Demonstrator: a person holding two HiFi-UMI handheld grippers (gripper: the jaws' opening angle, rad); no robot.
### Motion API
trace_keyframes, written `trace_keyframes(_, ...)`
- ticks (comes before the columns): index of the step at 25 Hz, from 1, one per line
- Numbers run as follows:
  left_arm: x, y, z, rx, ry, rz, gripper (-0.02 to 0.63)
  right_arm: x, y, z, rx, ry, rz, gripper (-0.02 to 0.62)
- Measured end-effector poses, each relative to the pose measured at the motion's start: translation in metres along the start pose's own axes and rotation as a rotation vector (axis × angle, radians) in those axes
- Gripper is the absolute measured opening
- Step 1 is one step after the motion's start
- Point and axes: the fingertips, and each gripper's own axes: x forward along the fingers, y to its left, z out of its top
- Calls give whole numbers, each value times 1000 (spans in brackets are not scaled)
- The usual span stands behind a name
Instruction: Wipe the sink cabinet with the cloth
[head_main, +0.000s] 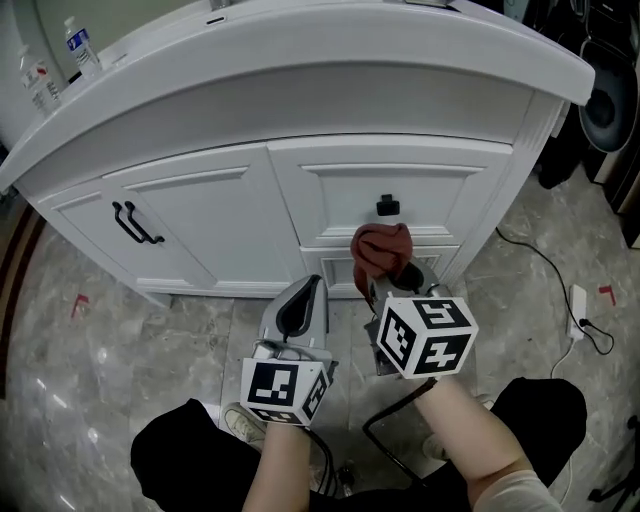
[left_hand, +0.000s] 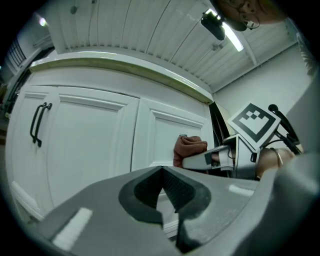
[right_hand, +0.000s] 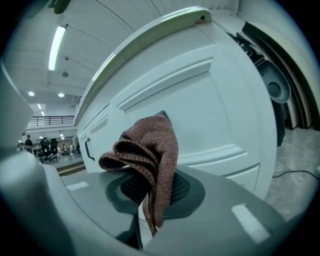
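Looking down from the head, we are holding the reddish cloth (head_main: 381, 250) in the right gripper (head_main: 392, 283) just below the black knob (head_main: 388, 207) of the sink cabinet (head_main: 200, 190). In the left gripper view, the left gripper (left_hand: 162, 190) is hanging lower-left of that knob, jaws pressed together on nothing. In the right gripper view the jaws are pinching a bunched fold, and we are judging the cloth soft, light and floppy, best gripped there.

Bright, even light from ceiling tubes (right_hand: 56, 47); soft shadow on the cabinet (head_main: 330, 185) under its top; gripper views fisheye-bent, black at corners, foreground soft.
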Motion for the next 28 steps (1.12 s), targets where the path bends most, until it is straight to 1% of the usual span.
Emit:
trace_keyframes(5, -16, 29, -1, 9, 5, 43, 0, 37, 58, -12, -24, 42, 127, 80)
trace_keyframes(7, -21, 38, -2, 14, 8, 53, 0, 48, 75, -16, -34, 57, 161, 80)
trace_keyframes(9, -24, 45, -1, 15, 8, 59, 0, 57, 84, -19, -36, 66, 177, 80)
trace_keyframes(15, -26, 55, 0, 21, 7, 53, 0, 71, 84, -15, -17, 67, 176, 80)
trace_keyframes(19, -23, 56, -1, -1, 0, 54, 0, 69, 80, -13, -36, 62, 183, 80)
trace_keyframes(25, -14, 38, -7, -4, 12, 17, 0, 57, 56, -10, -2, 55, 136, 81)
trace_keyframes(28, -9, 25, -8, -2, 16, -7, 0, 52, 42, -6, 33, 46, 114, 81)
